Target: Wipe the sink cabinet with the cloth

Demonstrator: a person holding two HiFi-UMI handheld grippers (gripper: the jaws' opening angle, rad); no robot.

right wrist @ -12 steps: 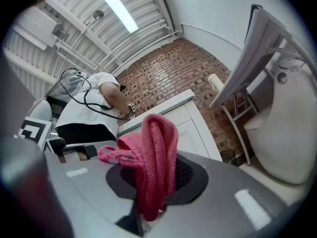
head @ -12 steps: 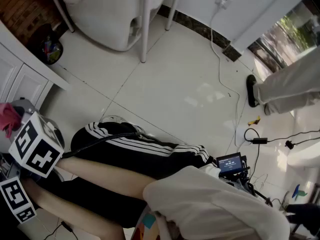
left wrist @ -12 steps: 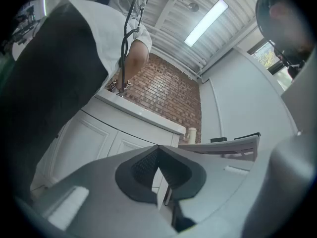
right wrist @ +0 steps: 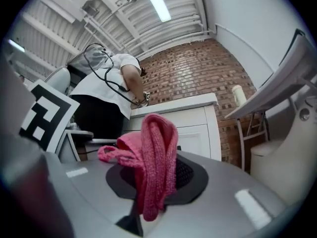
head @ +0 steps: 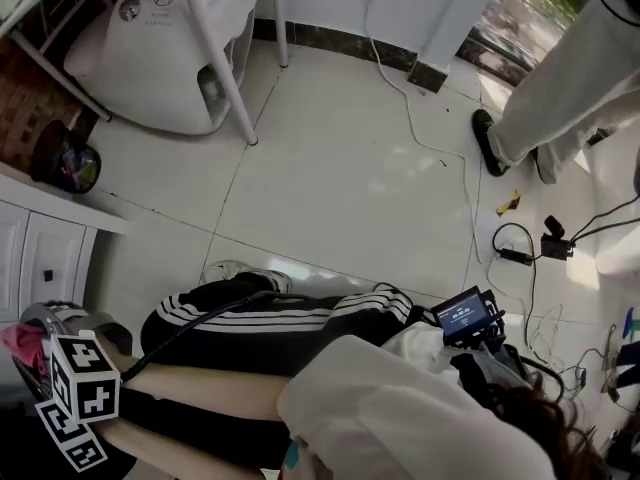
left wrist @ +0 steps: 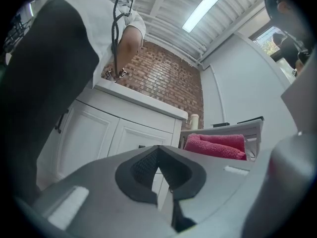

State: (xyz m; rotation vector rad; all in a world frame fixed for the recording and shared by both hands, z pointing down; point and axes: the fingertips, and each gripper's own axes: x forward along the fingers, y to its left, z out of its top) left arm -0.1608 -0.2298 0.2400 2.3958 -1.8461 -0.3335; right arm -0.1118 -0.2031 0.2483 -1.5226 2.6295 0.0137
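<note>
The pink cloth (right wrist: 154,158) hangs folded from my right gripper (right wrist: 157,158), whose jaws are shut on it. In the head view the cloth (head: 18,340) shows at the far left edge, beside two marker cubes (head: 85,376) low in the picture. My left gripper (left wrist: 158,155) has its jaws shut with nothing between them; its view shows the cloth (left wrist: 215,145) to the right. The white sink cabinet (left wrist: 106,135) with panelled doors stands ahead of both grippers, in front of a brick wall, and also shows in the right gripper view (right wrist: 195,125) and the head view (head: 40,258).
My legs in black striped trousers (head: 280,318) stretch across the tiled floor. A dark bin (head: 65,163) stands by the cabinet. A white toilet (head: 150,58) and white frame legs (head: 225,68) are behind. Cables (head: 520,248), a small screen (head: 462,315) and another person's legs (head: 540,98) are at right.
The head view has swung, so the marker cubes and cloth now sit lower and smaller at the left edge. The cloth stays held.
</note>
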